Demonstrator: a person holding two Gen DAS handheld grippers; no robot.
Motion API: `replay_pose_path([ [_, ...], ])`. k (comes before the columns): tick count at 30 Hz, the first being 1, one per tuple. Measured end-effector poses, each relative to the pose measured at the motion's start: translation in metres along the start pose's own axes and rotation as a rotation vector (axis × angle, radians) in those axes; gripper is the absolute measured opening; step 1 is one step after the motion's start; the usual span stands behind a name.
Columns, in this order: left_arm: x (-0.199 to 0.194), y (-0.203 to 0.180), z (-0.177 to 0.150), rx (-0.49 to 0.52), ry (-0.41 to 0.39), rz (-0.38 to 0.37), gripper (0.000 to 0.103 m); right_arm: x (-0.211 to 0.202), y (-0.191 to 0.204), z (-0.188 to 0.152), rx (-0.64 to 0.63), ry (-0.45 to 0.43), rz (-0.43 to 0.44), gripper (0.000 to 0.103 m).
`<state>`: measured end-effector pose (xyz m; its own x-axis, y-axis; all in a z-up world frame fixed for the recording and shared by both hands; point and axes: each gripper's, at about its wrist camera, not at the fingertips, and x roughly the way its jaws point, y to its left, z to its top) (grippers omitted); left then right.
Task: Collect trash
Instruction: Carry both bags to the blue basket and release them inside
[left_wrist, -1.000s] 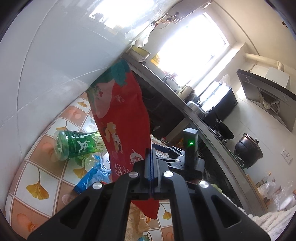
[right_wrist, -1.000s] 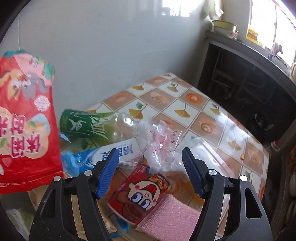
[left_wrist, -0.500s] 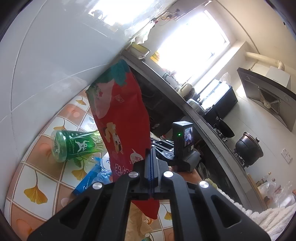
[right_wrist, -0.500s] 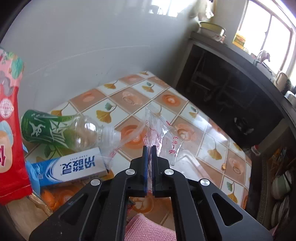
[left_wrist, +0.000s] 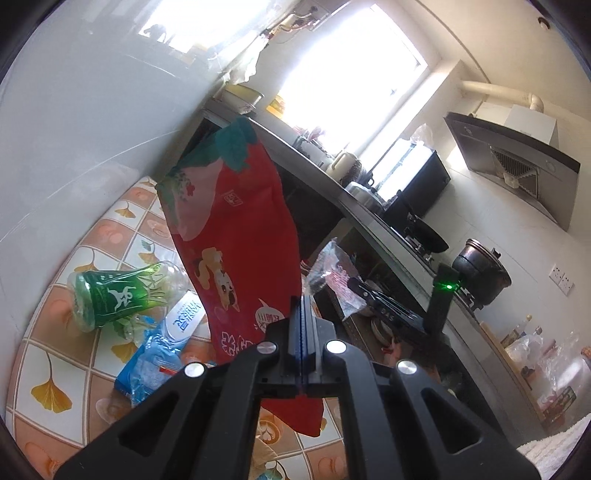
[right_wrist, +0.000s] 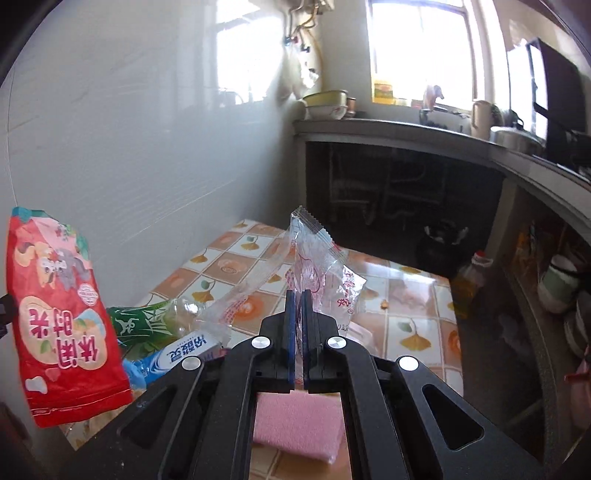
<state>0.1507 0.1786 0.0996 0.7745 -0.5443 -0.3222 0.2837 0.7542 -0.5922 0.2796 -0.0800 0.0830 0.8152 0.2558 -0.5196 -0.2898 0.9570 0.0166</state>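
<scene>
Clear wrapper (right_wrist: 317, 266) pinched in right claw (right_wrist: 296, 325), off table (right_wrist: 406, 295).

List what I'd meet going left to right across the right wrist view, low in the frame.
red snack bag → green bottle → toothpaste box → clear wrapper pinched in the right gripper → yellowish bottle

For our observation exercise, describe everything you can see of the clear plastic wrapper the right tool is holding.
The clear plastic wrapper is thin, see-through film, crumpled and creased, with a serrated sealed top edge and faint red print. It looks empty. The right tool is shut on its lower middle, holding it roughly upright, lifted above the tiled table; a long flap trails down to the left toward the clutter there. In the left wrist view it hangs beside the red snack bag.
</scene>
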Motion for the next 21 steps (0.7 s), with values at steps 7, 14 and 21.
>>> replay_pose_path([
  [7,0.046,-0.054,-0.009,0.103,0.124,-0.078,0.000,-0.083,-0.060,-0.061,0.169,-0.044,-0.124,0.001],
  [14,0.102,-0.136,-0.039,0.214,0.236,-0.197,0.000,-0.136,-0.118,-0.133,0.344,-0.034,-0.255,0.001],
  [21,0.166,-0.213,-0.083,0.285,0.369,-0.319,0.000,-0.171,-0.160,-0.198,0.497,-0.007,-0.360,0.001],
])
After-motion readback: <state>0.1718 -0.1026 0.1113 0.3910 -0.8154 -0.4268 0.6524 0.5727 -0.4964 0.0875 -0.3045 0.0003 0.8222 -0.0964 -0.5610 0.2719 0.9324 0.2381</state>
